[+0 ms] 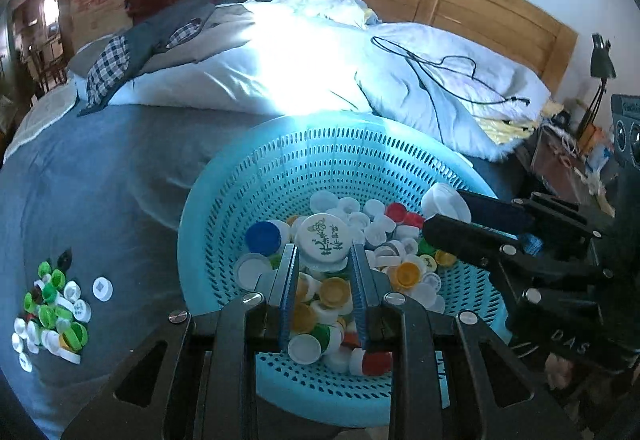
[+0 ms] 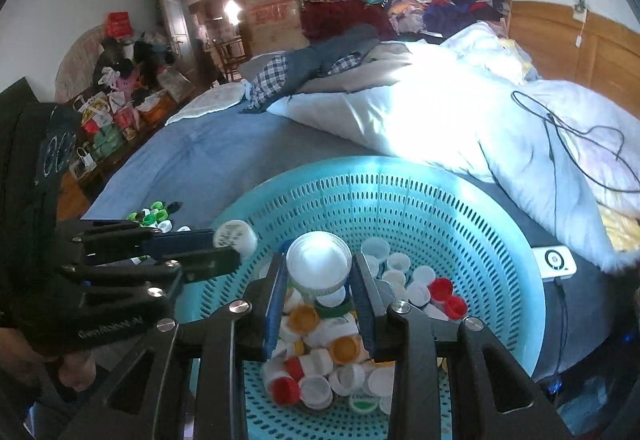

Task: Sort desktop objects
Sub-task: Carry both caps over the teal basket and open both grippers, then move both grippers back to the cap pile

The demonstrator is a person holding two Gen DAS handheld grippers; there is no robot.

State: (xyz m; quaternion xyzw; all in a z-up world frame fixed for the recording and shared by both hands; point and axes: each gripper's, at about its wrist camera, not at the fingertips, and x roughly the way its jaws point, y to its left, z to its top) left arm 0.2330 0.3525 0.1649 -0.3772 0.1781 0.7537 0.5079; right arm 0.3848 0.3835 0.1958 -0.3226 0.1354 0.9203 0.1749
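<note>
Blue bed (image 1: 100,176) carries basket (image 1: 320,144), cap pile (image 1: 54,304), white duvet (image 1: 400,80)

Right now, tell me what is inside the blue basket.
The blue basket holds a heap of loose bottle caps: white, red, yellow, green, one blue. Caps below the top layer are covered.

We look down along each tool's fingers, close above the shared basket (image 1: 240,200) of caps, bed (image 2: 192,156) beyond.

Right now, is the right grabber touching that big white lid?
Touching. The right wrist view shows the right gripper with both fingers pressed against the big white lid's sides, above the blue basket.
</note>
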